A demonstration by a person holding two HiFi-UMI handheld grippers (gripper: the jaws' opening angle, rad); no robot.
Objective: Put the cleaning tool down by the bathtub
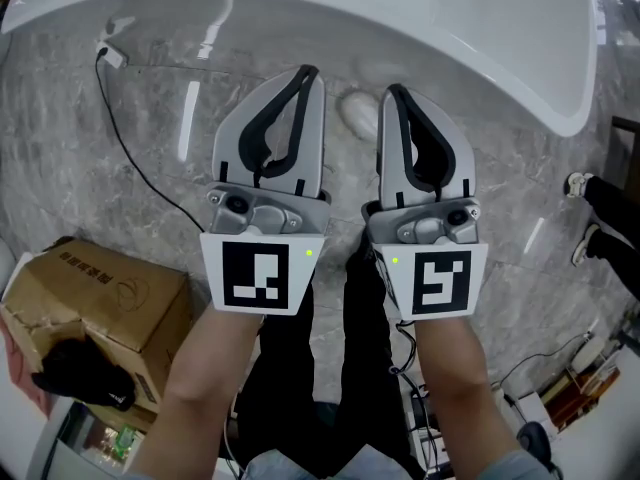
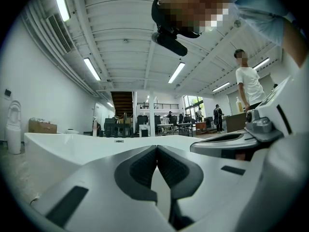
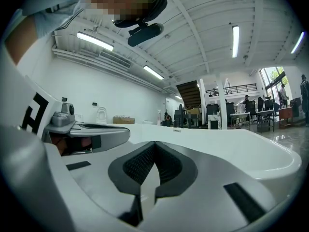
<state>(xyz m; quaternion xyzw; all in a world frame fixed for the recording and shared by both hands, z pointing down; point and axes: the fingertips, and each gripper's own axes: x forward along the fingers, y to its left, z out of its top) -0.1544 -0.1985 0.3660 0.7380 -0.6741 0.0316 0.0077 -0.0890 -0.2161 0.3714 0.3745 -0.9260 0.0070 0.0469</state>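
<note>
On floor point(image 1: 60, 158), left: cardboard box point(image 1: 100, 288), contents hidden | bathtub point(image 1: 480, 28) interior hidden

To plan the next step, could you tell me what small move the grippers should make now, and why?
Probably just draw both back from the bathtub. The left gripper and right gripper are shut with nothing between their jaws, and a pale oval thing, perhaps the cleaning tool, already lies on the floor beside the tub, so nothing seems left to put down.
</note>
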